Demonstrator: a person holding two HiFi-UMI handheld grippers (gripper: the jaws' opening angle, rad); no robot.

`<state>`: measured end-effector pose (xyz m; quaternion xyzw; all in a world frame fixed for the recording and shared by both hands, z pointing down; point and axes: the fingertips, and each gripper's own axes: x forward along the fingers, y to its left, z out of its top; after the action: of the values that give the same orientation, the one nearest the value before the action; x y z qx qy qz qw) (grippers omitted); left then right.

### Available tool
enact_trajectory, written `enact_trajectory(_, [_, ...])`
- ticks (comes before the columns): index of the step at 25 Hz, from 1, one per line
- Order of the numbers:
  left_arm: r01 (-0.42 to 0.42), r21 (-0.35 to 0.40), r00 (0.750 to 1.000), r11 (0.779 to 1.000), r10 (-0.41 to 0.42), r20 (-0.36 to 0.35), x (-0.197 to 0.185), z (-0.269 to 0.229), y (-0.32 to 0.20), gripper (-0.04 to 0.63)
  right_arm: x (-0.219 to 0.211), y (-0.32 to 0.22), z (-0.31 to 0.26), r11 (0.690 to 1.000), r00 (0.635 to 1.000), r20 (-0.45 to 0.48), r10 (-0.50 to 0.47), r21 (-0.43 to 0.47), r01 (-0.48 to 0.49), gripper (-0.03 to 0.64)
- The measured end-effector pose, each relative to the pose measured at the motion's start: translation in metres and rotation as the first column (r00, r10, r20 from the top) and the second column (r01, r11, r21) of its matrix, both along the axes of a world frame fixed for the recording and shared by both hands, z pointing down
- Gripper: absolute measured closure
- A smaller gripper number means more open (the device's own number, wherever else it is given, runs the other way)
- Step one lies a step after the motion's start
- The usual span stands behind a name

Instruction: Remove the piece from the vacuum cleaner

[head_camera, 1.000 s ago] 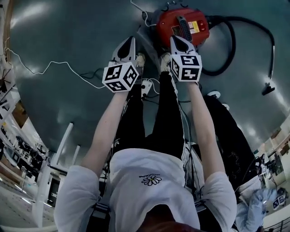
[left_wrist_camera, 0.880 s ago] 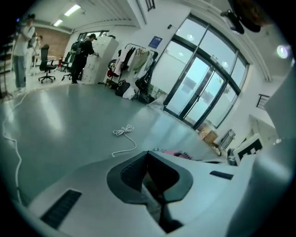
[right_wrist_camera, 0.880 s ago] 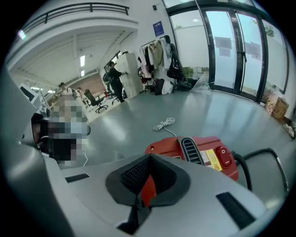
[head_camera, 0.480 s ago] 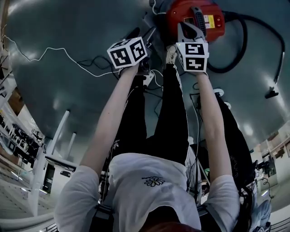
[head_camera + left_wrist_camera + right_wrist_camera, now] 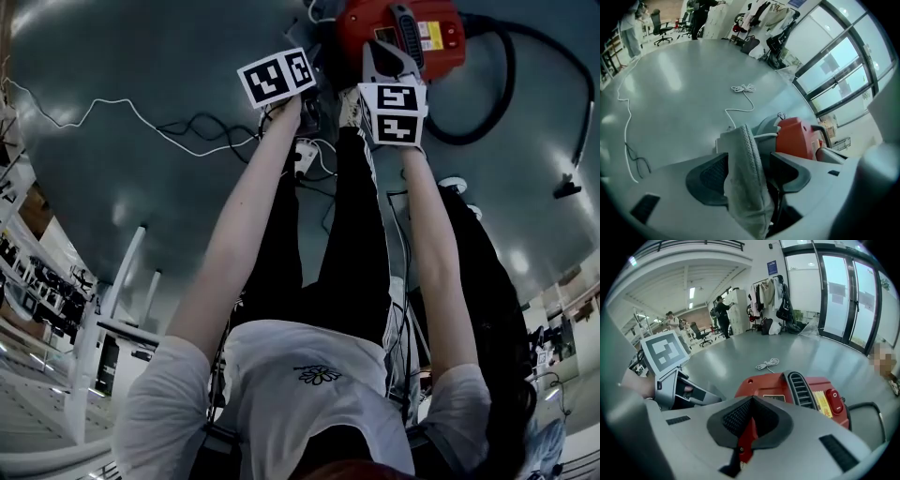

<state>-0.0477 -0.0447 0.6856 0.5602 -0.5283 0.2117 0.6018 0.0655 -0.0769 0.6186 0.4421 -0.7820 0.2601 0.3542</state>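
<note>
Left gripper (image 5: 747,157) lowered, fingers (image 5: 710,178) opening round cloth (image 5: 746,187)

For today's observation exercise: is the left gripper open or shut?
Open: left gripper jaws have just been opening; they stand apart, grey mesh item between.

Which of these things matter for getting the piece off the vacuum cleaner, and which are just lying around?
In the job: red vacuum cleaner; its black hose; thin red piece pinched in the right tool.
Lying about: coiled white cord; clothes rack; people at the back.
</note>
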Motion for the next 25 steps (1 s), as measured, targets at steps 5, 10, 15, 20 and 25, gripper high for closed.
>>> enact_trajectory(5, [-0.008,-0.040,1.000,0.999,0.008,-0.001,0.008,0.013,0.001,0.313,0.001,-0.001,0.003,1.000,1.000,0.013,0.025,-0.007,-0.025,0.618])
enact_trajectory(10, [-0.087,-0.055,0.988,0.995,0.093,0.122,0.003,0.017,0.008,0.573,0.000,-0.003,0.004,0.999,0.999,0.030,0.032,-0.001,-0.032,0.618])
enact_trajectory(15, [-0.080,-0.063,0.992,0.995,0.086,0.094,0.004,0.019,0.011,0.578,-0.002,-0.004,0.001,1.000,1.000,0.011,0.026,0.003,-0.026,0.618])
enact_trajectory(20, [-0.151,-0.066,0.982,0.986,0.158,0.104,0.002,0.018,0.013,0.578,-0.015,-0.020,-0.003,0.999,0.999,0.001,0.048,-0.017,-0.048,0.618])
enact_trajectory(25, [-0.200,-0.067,0.972,0.978,0.206,0.115,0.004,0.021,0.013,0.578,-0.016,-0.021,0.002,0.996,0.996,-0.017,0.086,-0.006,-0.086,0.618])
